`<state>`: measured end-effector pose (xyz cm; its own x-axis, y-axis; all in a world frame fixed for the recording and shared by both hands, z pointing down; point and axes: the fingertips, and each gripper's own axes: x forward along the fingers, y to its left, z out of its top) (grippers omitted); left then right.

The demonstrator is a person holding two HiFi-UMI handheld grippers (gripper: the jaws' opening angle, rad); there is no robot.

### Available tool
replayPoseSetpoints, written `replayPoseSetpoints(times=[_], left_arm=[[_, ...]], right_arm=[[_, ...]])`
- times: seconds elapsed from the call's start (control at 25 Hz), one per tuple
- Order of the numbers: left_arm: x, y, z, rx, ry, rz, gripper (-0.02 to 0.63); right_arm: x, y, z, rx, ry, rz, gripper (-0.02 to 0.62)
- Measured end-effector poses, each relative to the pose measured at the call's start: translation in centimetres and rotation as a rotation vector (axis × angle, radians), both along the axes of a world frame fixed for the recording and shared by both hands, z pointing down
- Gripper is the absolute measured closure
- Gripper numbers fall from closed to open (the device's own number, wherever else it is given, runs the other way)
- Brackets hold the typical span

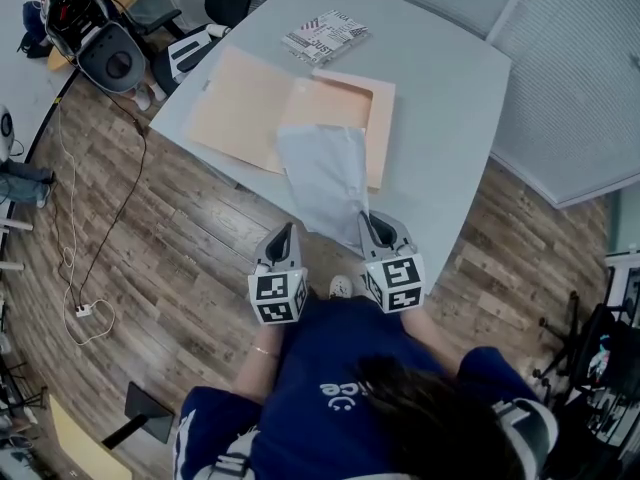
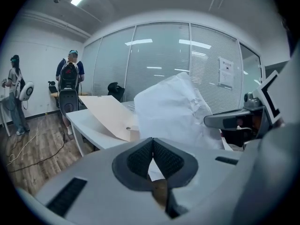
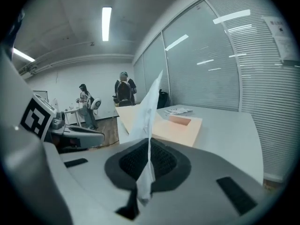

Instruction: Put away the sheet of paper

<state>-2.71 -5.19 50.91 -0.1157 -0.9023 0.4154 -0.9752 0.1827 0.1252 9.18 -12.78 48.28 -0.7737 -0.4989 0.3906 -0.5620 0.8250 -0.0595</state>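
Observation:
A crumpled white sheet of paper (image 1: 325, 178) lies partly on the open tan folder (image 1: 240, 103) and hangs past the grey table's (image 1: 450, 118) near edge. My right gripper (image 1: 372, 223) is shut on the sheet's near right corner; in the right gripper view the paper (image 3: 145, 116) stands edge-on, pinched between the pads at my right gripper (image 3: 149, 156). Beside the sheet's near left corner my left gripper (image 1: 283, 233) is shut. In the left gripper view its pads meet at my left gripper (image 2: 152, 146) with nothing visibly between them, and the paper (image 2: 173, 109) rises just beyond.
A patterned booklet (image 1: 325, 36) lies at the table's far side. Beyond the table's left corner stand a black office chair (image 1: 105, 38) and a person (image 2: 70, 86). Cables (image 1: 85, 308) trail over the wooden floor at left. Glass walls with blinds (image 1: 570, 78) close off the right.

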Motion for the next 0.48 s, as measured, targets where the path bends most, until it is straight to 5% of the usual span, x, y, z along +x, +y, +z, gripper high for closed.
replayPoseSetpoints(times=[0.48], left_arm=[[-4.8, -6.1, -0.9, 0.024, -0.003, 0.064, 0.601]], right_arm=[[-3.5, -4.7, -0.7, 0.003, 0.017, 0.052, 0.586]])
